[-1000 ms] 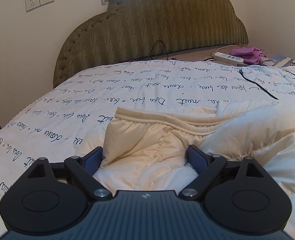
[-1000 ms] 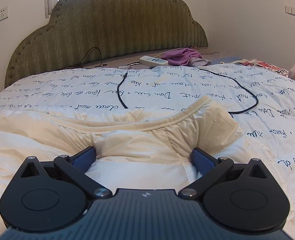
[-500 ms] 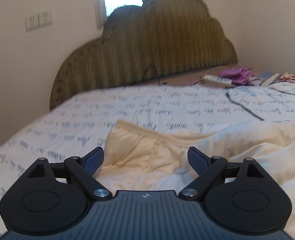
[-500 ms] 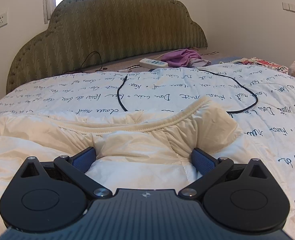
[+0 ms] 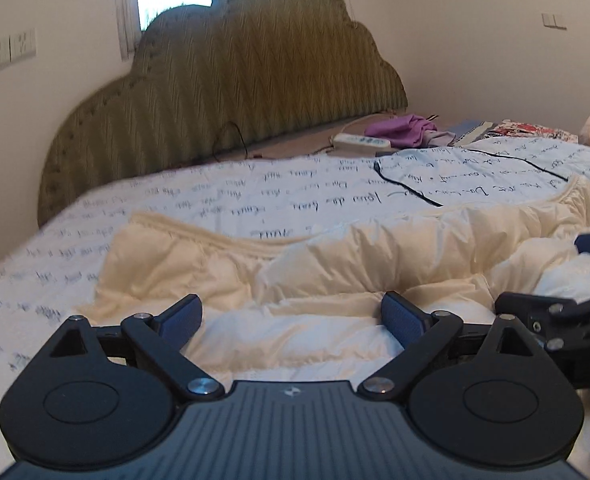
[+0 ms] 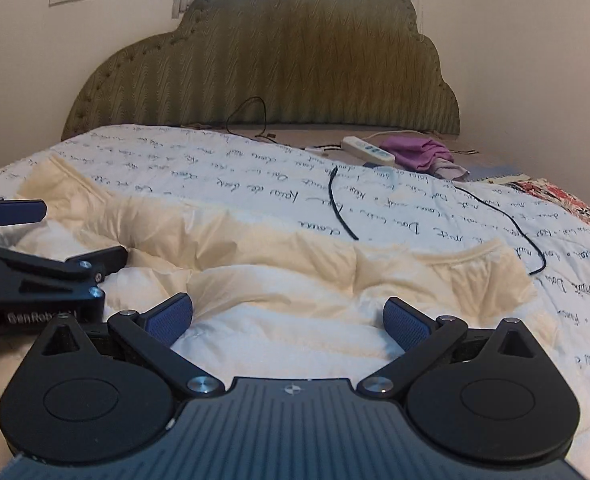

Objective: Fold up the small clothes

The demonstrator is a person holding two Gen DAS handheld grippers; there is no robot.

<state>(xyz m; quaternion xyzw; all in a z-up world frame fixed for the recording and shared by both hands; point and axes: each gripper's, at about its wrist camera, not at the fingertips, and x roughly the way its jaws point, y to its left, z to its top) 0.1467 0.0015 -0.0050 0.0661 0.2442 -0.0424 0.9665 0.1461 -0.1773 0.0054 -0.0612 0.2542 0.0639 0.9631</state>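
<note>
A cream puffy garment (image 5: 335, 264) with a ribbed hem lies spread across the bed, also in the right wrist view (image 6: 287, 276). My left gripper (image 5: 291, 318) is open and empty, its blue pads hovering over the garment's left part. My right gripper (image 6: 289, 318) is open and empty over the garment's right part. Each gripper shows in the other's view, the right one (image 5: 567, 280) at the right edge, the left one (image 6: 27, 240) at the left edge, both open.
The bed has a white quilt (image 6: 235, 168) printed with script. A black cable (image 6: 343, 208) lies on it beyond the garment. A white power strip (image 6: 369, 148) and purple cloth (image 6: 415, 150) lie near the green headboard (image 6: 279, 64). Patterned items (image 6: 555, 196) sit far right.
Both grippers have lifted and pulled back from the garment and stayed open. They now sit closer together, each visible in the other's view. The garment lies flatter and more spread out.
</note>
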